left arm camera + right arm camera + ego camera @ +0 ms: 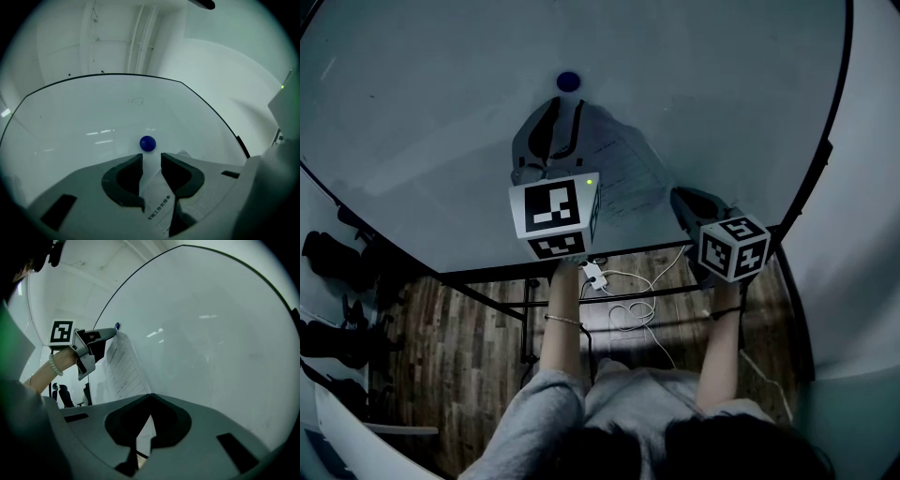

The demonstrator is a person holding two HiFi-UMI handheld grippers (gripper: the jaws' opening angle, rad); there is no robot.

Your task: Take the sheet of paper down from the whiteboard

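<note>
A printed sheet of paper (623,173) hangs on the whiteboard (441,112) under a round blue magnet (569,81). My left gripper (564,103) points up at the sheet's top, just below the magnet (147,143). Its jaws stand slightly apart, and the paper (157,197) runs between them. My right gripper (675,195) is at the sheet's lower right corner. In the right gripper view its jaws (150,395) are shut on that corner. From there the paper (123,366) slants away from the board up to the magnet (117,326) and the left gripper (112,332).
The whiteboard's black frame and stand bars (487,277) run below the board. A white power strip with coiled cables (595,275) lies on the wood floor under it. Dark office chairs (328,253) stand at the left. A pale wall rises at the right.
</note>
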